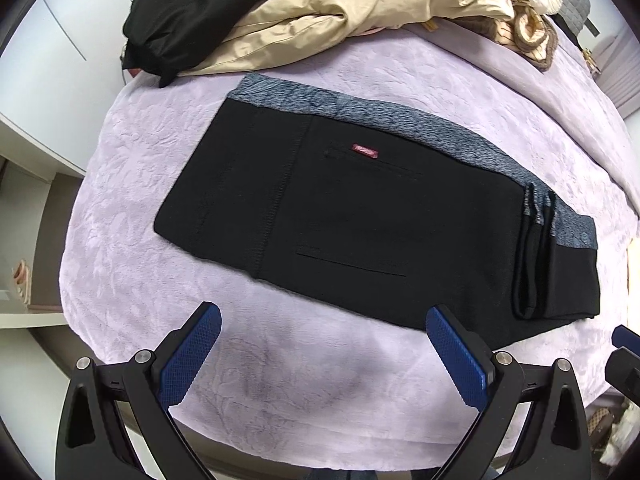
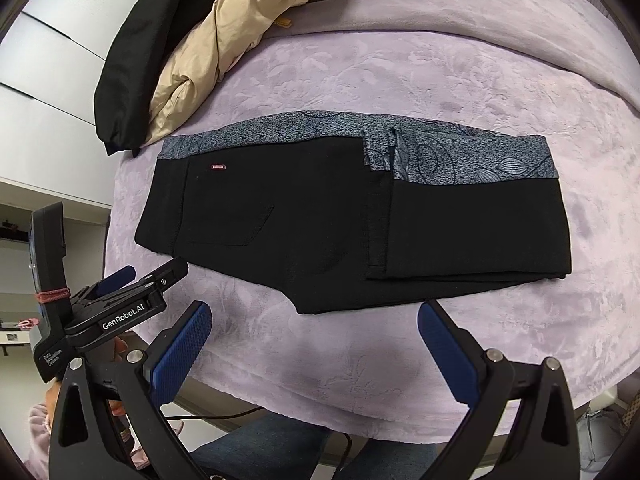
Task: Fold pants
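Already doubled over, the black pants (image 2: 320,224) lie flat on the lilac bed (image 2: 400,80), so both left tongs (image 1: 322,324) and right tongs (image 2: 314,320) hover spread, empty, just short of its near edge.

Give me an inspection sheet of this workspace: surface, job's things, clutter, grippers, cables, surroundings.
Surface: purple blanket with embossed leaf pattern, covering the work area.
Job's things: black pants with grey patterned waistband, lying flat and already folded, legs doubled over the seat; red label faces up.
Clutter: black garment, beige jacket and striped knitwear piled at the far edge.
Grippers: left gripper and right gripper both open, empty, hovering short of the pants' near edge.
Cables: one dark cable below the near edge.
Surroundings: white cabinets at left.
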